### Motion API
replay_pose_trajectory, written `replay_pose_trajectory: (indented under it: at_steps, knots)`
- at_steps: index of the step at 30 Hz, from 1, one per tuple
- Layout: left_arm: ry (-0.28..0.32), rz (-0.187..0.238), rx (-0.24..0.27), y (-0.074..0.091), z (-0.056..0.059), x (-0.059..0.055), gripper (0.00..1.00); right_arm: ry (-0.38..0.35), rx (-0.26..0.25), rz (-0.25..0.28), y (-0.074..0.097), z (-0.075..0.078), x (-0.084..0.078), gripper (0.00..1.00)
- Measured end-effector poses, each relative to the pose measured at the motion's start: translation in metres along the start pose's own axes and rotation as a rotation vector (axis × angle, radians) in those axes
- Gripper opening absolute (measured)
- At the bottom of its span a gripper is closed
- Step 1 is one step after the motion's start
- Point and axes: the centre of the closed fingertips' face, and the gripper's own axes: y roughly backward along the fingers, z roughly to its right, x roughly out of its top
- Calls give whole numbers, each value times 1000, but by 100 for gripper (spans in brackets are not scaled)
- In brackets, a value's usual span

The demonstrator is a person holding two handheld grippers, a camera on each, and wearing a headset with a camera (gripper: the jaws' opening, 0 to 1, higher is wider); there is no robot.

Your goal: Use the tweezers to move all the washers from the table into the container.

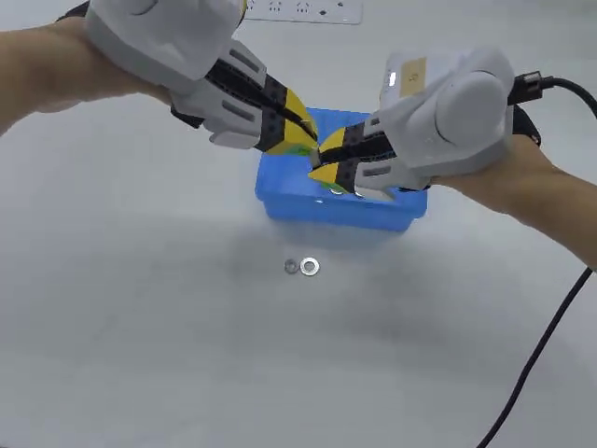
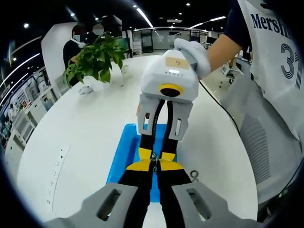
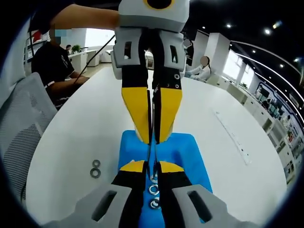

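Both grippers meet tip to tip above a blue container (image 1: pixel 322 211). My left gripper (image 1: pixel 306 142) comes in from the upper left, my right gripper (image 1: pixel 320 168) from the right. In the right gripper view a thin pair of tweezers (image 3: pixel 151 152) runs between my right gripper (image 3: pixel 152 167) and the left gripper (image 3: pixel 152 137); both sets of jaws look shut on it. Two washers (image 1: pixel 301 267) lie side by side on the table in front of the container. Washers (image 3: pixel 153 196) lie inside the blue container (image 3: pixel 190 156).
The white table (image 1: pixel 140 336) spreads wide around the container. A black cable (image 1: pixel 536 364) trails off my right gripper at the right. A white power strip (image 1: pixel 303 9) lies at the far edge. A potted plant (image 2: pixel 97 59) stands far off, and people sit at the room's edges.
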Motion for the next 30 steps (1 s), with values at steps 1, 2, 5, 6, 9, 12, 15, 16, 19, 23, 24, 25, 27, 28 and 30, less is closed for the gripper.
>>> replay_pose_trajectory:
  at_steps: [1, 2, 5, 6, 9, 12, 15, 16, 19, 23, 24, 25, 27, 28, 30]
  knots:
    - [4, 1, 1, -1, -1, -1, 7, -7, 0, 0, -1, 1, -1, 10]
    - [7, 1, 2, -1, 1, 0, 7, -10, 0, -1, -1, 2, -2, 10]
    - [16, 1, 8, -2, 3, -2, 7, -14, 2, -7, -2, 1, -4, 10]
    - [13, 2, 13, -3, 3, -3, 7, -13, 3, -8, -3, 1, -4, 10]
    - [20, 4, 15, -5, 6, -5, 7, -16, 6, -9, -3, -1, -5, 10]
    - [26, 8, 20, -5, 5, -6, 7, -14, 5, -9, -3, -1, -5, 10]
    - [30, 12, 23, -5, 5, -5, 7, -22, 6, -9, -3, -1, -6, 10]
    - [30, 11, 24, -5, 4, -5, 7, -24, 7, -11, -3, 0, -6, 10]
    - [33, 13, 27, -6, 5, -5, 7, -36, 5, -13, -2, 0, -6, 11]
    - [39, 11, 27, -6, 6, -5, 7, -29, -3, -15, 0, 0, -6, 12]
    - [44, 9, 29, -6, 5, -5, 7, -33, -3, -15, 1, -1, -5, 12]
    - [42, 7, 30, -6, 5, -6, 7, -31, -3, -14, 1, -1, -5, 12]
    - [40, 3, 27, -5, 7, -6, 8, -29, -1, -11, 2, -2, -4, 12]
    - [37, 1, 26, -5, 8, -6, 8, -26, -1, -10, 3, -3, -3, 11]
    - [28, 0, 26, -4, 11, -5, 7, -15, 0, -9, 5, -5, -2, 11]
